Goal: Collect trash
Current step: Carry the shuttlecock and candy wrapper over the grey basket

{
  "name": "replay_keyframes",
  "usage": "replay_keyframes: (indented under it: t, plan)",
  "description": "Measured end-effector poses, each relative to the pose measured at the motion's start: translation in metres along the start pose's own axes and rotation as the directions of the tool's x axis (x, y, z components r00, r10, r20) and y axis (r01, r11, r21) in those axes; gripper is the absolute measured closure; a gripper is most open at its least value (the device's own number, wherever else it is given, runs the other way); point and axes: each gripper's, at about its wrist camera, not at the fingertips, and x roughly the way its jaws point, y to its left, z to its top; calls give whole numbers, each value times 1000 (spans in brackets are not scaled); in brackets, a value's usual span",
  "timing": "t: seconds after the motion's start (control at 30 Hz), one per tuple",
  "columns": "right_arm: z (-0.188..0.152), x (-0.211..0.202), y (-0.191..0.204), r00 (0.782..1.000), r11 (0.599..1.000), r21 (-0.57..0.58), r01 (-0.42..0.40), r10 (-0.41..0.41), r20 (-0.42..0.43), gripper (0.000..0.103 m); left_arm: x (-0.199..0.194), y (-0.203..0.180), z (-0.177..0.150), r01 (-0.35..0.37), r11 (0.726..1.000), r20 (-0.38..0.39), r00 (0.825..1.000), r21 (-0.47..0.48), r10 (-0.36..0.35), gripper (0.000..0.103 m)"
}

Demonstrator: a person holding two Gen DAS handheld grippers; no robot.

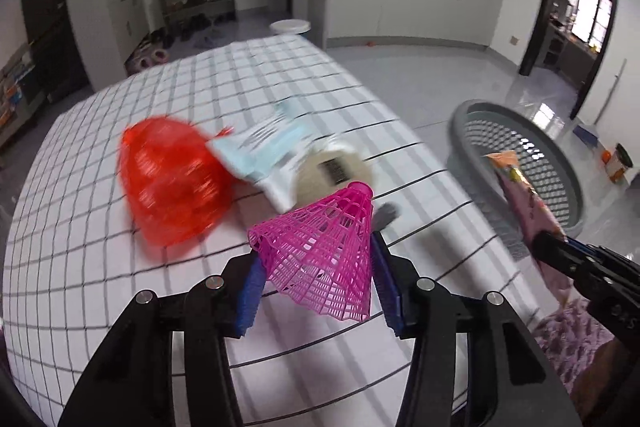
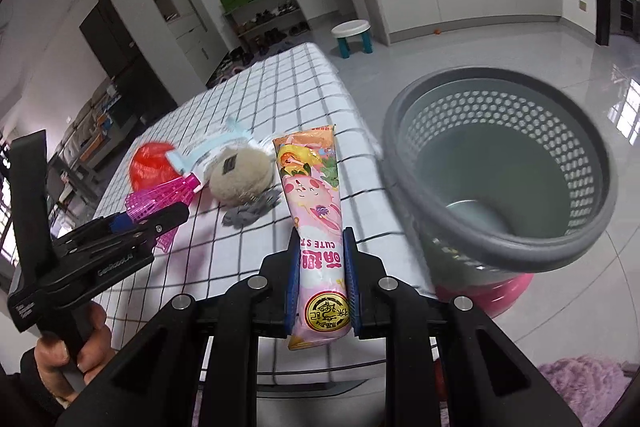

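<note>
- Grippers both carry trash beside the grey perforated basket [image 2: 500, 163], which stands off the right edge of the checked tablecloth [image 1: 200, 95], its mouth tilted toward the cameras.
- Left gripper [image 1: 318, 281] is clamped on a pink mesh cone [image 1: 320, 247]; the blue pads [image 1: 250, 301] press its flared skirt from both sides, and its narrow tip points away from the camera, toward the far side of the cloth. Seen from the right wrist, the cone is clear of the cloth, well to the left of the basket.
- Right gripper [image 2: 322, 273] is clenched on a pink snack packet [image 2: 316, 223] printed with cartoon figures. Its lower half sits between the pads; its top end sticks out over the cloth, near the basket's left rim.
- Lying on the cloth, farther from the basket than the packet: a red mesh bag [image 1: 172, 183], a pale blue and white wrapper [image 1: 264, 151], a round beige fluffy item [image 2: 240, 177] and a small grey frilly piece [image 2: 252, 209] just in front of it.
- A hand [image 2: 68, 359] grips the left gripper's handle at the lower left of the right wrist view.
</note>
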Motion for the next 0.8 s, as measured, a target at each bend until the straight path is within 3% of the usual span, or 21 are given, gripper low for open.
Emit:
replay_keyframes:
  t: [0.33,0.8]
  plan:
    - [16,-27,-63,993,990,112,91,-99,68,84,18,-86,34,132,982,3,991,134,-134,55]
    - [40,-25,-136,982,966,217,138,-162,100,84,40,-168,72,203,951,1,978,232,-209,55]
